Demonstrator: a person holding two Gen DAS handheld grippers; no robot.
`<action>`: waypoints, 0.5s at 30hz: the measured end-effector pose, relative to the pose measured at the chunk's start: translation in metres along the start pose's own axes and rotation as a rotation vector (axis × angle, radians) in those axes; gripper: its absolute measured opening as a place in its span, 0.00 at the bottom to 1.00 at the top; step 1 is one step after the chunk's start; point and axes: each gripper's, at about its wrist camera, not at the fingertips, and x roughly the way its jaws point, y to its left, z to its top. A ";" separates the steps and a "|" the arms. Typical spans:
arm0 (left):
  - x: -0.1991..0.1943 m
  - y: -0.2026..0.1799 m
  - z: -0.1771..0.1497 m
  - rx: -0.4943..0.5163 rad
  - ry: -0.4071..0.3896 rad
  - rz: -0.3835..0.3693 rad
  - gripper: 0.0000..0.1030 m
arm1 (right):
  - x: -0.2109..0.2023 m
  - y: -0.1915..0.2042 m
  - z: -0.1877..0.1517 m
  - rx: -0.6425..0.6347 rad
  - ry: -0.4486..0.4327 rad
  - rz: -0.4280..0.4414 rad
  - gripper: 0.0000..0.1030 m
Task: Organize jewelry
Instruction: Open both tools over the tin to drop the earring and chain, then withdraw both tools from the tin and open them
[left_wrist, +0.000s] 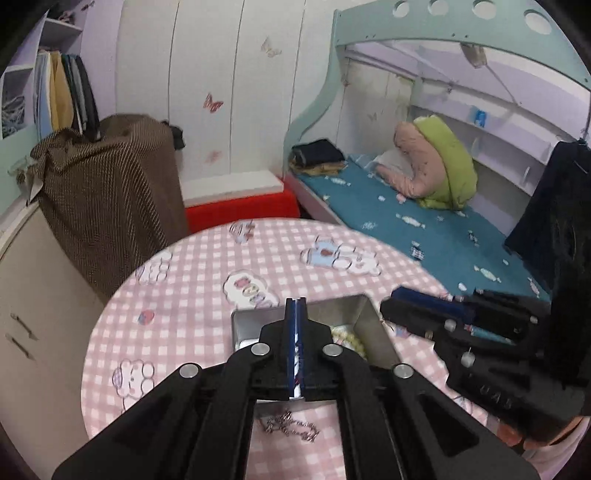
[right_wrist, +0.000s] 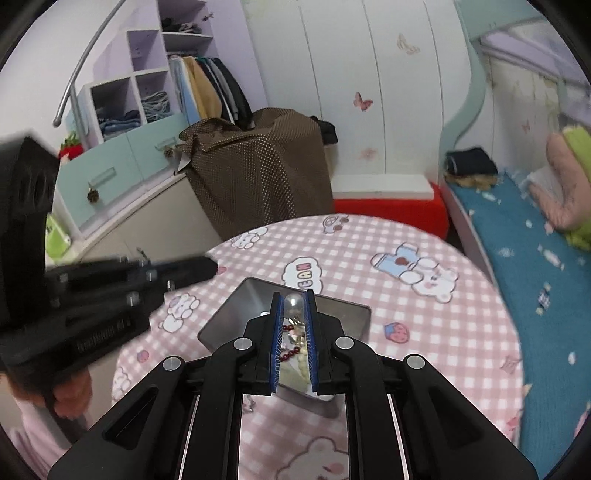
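Note:
A silver metal tin stands open on the round pink checked table. Cream beads lie inside it, and in the right wrist view dark red beads and cream beads show there. My left gripper is shut with nothing between its fingers, above the tin's near left part. A thin silver chain lies on the cloth under it. My right gripper hovers over the tin with its jaws slightly apart around a clear round bead.
A brown covered box and a red and white stool stand beyond the table's far edge. A bunk bed with a blue sheet is at the right. Drawers line the left wall.

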 end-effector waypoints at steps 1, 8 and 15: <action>0.001 0.002 -0.004 -0.002 0.007 -0.003 0.03 | 0.004 0.001 0.000 -0.008 0.017 0.008 0.15; -0.013 0.027 -0.039 -0.103 0.041 0.042 0.51 | 0.002 -0.013 -0.005 0.037 -0.001 -0.070 0.79; 0.033 0.015 -0.085 -0.144 0.200 0.037 0.62 | -0.008 -0.039 -0.025 0.113 0.024 -0.141 0.79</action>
